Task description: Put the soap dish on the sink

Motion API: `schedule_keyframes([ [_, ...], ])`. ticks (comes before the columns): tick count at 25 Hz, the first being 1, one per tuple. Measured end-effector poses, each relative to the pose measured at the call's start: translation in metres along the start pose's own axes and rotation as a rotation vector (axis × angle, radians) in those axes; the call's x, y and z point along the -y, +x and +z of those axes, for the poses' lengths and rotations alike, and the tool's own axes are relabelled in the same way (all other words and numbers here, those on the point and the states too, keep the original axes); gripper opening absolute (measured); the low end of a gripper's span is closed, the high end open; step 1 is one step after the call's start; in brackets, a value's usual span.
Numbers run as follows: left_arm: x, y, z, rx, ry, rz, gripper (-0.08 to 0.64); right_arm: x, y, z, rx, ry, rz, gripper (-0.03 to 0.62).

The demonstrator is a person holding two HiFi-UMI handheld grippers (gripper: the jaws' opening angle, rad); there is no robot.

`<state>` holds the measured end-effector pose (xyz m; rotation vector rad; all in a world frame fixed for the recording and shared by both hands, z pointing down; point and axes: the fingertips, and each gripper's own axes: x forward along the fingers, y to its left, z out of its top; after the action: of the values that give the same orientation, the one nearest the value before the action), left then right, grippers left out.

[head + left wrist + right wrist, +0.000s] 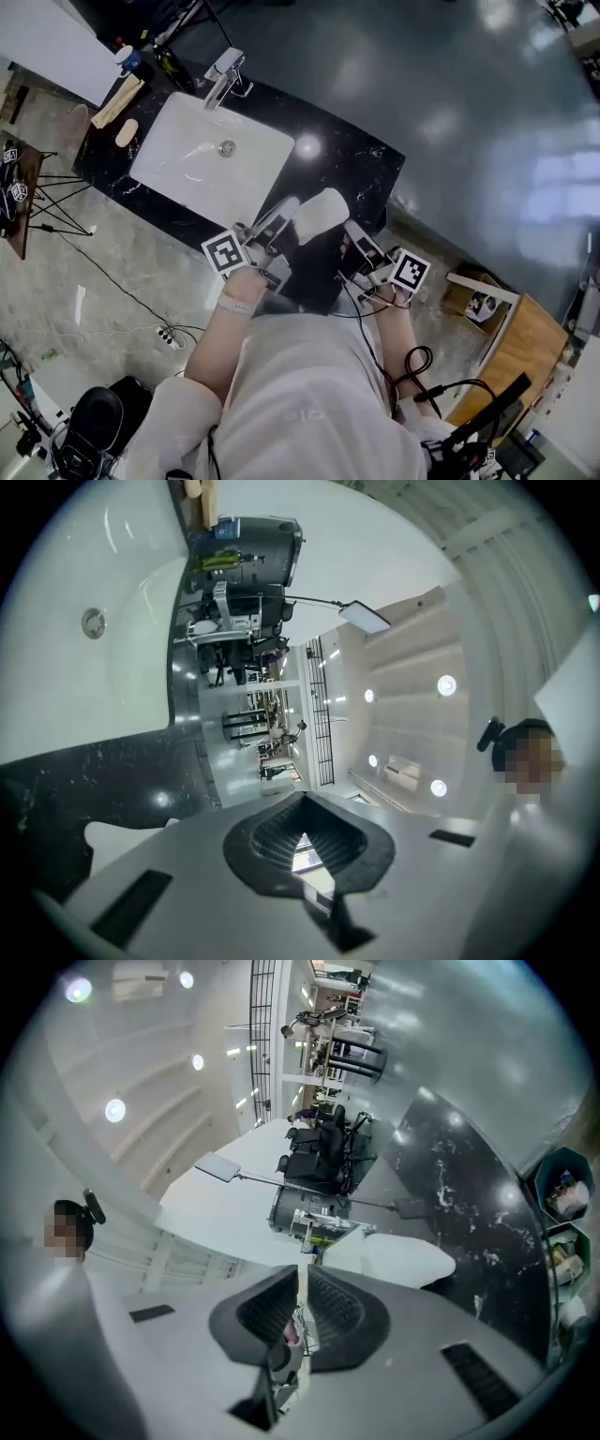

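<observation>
The white oval soap dish (321,214) lies at the near right part of the black marble counter (352,155), to the right of the white basin (208,155). My left gripper (281,214) points at the dish's left side. My right gripper (354,232) is just right of the dish. Neither holds it. In the left gripper view the jaws (305,803) meet at their tips with nothing between them, and the dish (122,836) shows at lower left. In the right gripper view the jaws (302,1269) stand shut to a thin slit, with the dish (408,1258) off to their right.
A chrome faucet (223,77) stands behind the basin, and the drain (227,147) is in its middle. A soap bar (126,132), a wooden piece (117,100) and a blue-capped bottle (128,59) sit at the counter's left end. A tripod (56,202) stands at left, a wooden table (525,347) at right.
</observation>
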<state>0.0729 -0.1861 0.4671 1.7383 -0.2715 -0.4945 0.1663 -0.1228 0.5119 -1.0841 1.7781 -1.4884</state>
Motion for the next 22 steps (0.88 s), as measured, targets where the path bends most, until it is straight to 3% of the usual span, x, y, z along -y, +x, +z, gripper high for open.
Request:
schedule_keyframes([
  [6,0.048,-0.04,0.001,0.036,0.05,-0.029,0.006,-0.068,0.014,-0.014,-0.043,-0.045,0.123,0.049],
  [10,0.083,-0.064,0.002,0.038,0.163,-0.066,0.006,-0.111,0.019,-0.036,-0.088,-0.086,0.201,0.049],
  [12,0.096,-0.074,-0.004,0.028,0.178,-0.091,0.006,-0.123,0.021,-0.049,-0.119,-0.11,0.226,0.049],
  [16,0.106,-0.091,-0.017,0.017,0.179,-0.104,0.006,-0.137,0.02,-0.072,-0.16,-0.138,0.245,0.049],
  [22,0.1,-0.096,-0.026,0.006,0.154,-0.105,0.006,-0.127,0.023,-0.093,-0.201,-0.146,0.209,0.048],
])
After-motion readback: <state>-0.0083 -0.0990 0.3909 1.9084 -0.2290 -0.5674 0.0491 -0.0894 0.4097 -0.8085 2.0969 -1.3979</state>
